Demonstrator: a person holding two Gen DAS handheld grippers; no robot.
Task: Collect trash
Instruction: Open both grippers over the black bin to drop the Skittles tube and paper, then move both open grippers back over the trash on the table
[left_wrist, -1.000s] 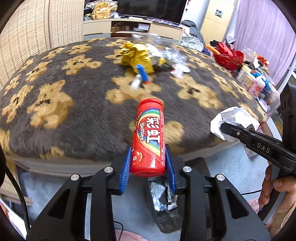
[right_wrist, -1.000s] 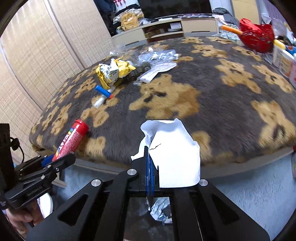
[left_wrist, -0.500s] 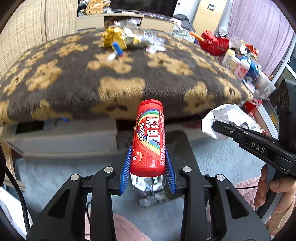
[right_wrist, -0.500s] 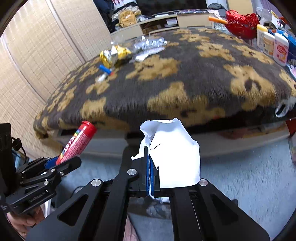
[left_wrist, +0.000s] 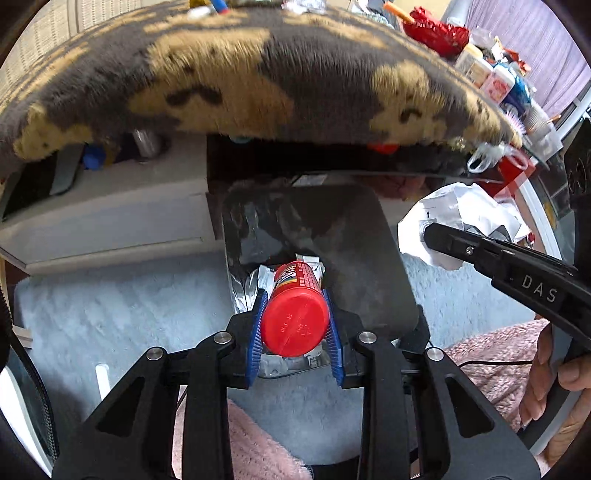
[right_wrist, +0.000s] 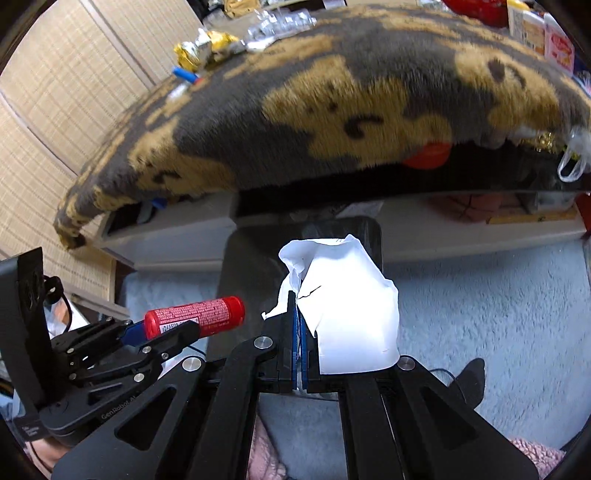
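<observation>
My left gripper (left_wrist: 295, 325) is shut on a red Skittles tube (left_wrist: 295, 314), tilted nose down over a black-lined trash bin (left_wrist: 354, 236) on the floor, with silver wrappers (left_wrist: 255, 284) inside. My right gripper (right_wrist: 298, 325) is shut on a crumpled white paper (right_wrist: 351, 306) just in front of the bin (right_wrist: 243, 266). The right gripper and its paper (left_wrist: 461, 218) show at the right of the left wrist view. The left gripper (right_wrist: 159, 332) with the tube (right_wrist: 195, 317) shows at the lower left of the right wrist view.
A low table under a grey and tan bear-pattern blanket (left_wrist: 258, 74) overhangs the bin. More trash lies on it: a gold wrapper (right_wrist: 203, 48), a blue-capped tube (right_wrist: 184, 75), clear plastic (right_wrist: 280, 22). Bottles (left_wrist: 498, 85) stand at the right. A pale blue rug (right_wrist: 480, 302) covers the floor.
Both grippers have dropped from table height to below the table edge, over the bin. The left gripper has tipped the Skittles tube downward into the bin mouth. Both stay shut.
</observation>
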